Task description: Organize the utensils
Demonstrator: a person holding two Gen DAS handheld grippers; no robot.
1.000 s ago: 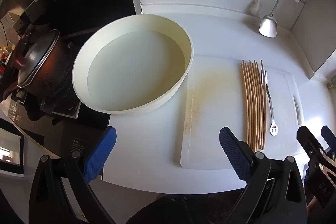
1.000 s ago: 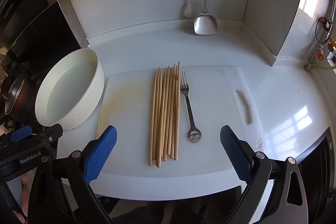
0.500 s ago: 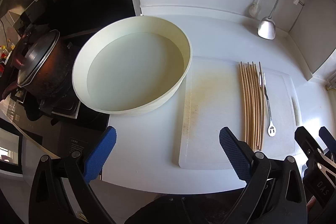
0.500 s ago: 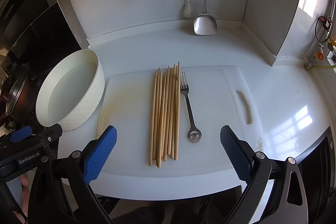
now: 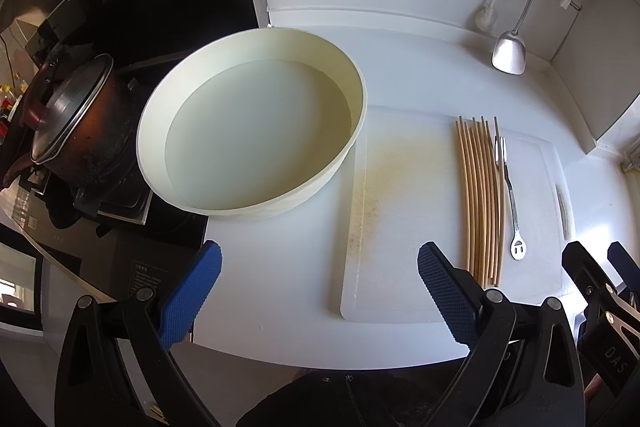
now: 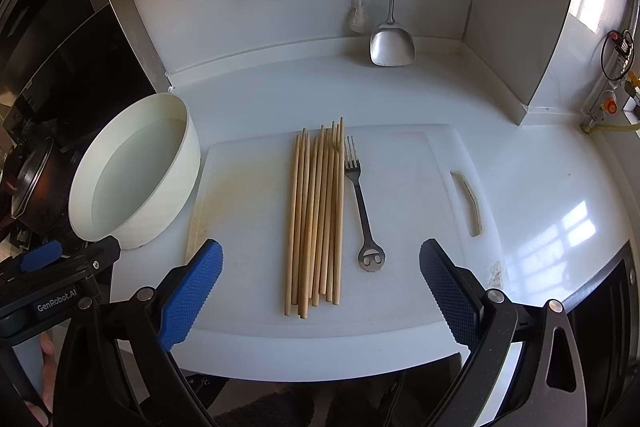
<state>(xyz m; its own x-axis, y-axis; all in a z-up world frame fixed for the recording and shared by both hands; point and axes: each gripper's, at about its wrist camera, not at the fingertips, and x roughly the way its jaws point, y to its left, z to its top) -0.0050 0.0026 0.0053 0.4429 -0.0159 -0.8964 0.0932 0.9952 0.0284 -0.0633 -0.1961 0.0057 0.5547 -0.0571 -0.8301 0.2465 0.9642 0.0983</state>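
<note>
White counter (image 6: 540, 211): chopsticks (image 6: 316, 219), fork (image 6: 362, 203) on board (image 6: 416, 211). Our grippers, left (image 5: 318, 293) and right (image 6: 320, 291), wide, empty. We judge pickup next.

In the right wrist view, white lettering "GenRobot.AI" stands on the black body of the left gripper (image 6: 120, 247), at about 8 o'clock in the frame. In the left wrist view, the letters "DAS" can be read on the dark body of the right gripper (image 5: 600, 259), at about 4 o'clock. A label on the dark appliance front (image 5: 148, 279) at 8 o'clock is too small to read.
</note>
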